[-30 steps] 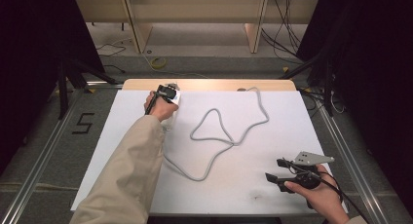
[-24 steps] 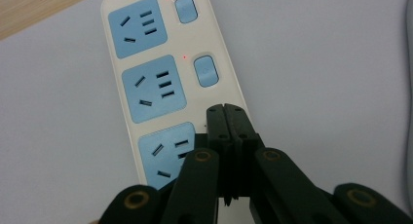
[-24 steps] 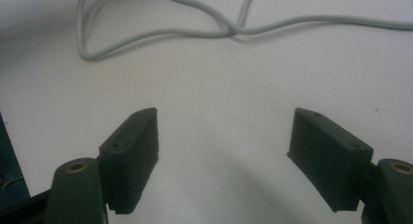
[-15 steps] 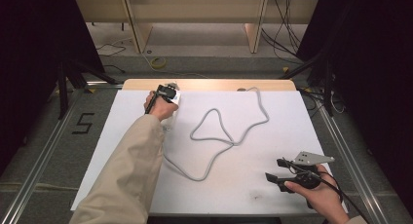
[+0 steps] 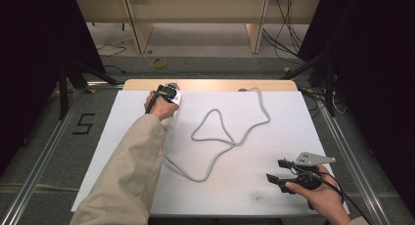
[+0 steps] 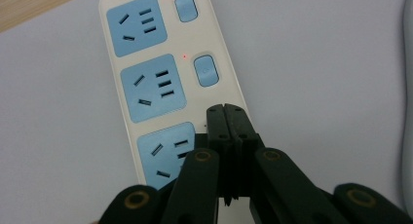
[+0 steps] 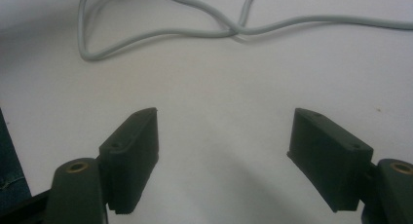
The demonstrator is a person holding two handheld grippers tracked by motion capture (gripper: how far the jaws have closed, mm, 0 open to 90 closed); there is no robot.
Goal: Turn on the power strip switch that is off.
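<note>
Cord loops mid-table | left hand-held gripper closed, over power strip | right hand-held gripper wide, empty

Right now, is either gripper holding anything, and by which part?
Nothing is held. The left gripper is shut with its jaws together, tips over the power strip beside its nearest socket. The right gripper is open above the bare table.

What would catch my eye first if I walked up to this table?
Probably the grey cable looping across the middle of the white table. Next, the power strip with blue sockets at the far left, where the left gripper, jaws shut, is poised over a spot beside the nearest socket. The right gripper rests open at the near right.
</note>
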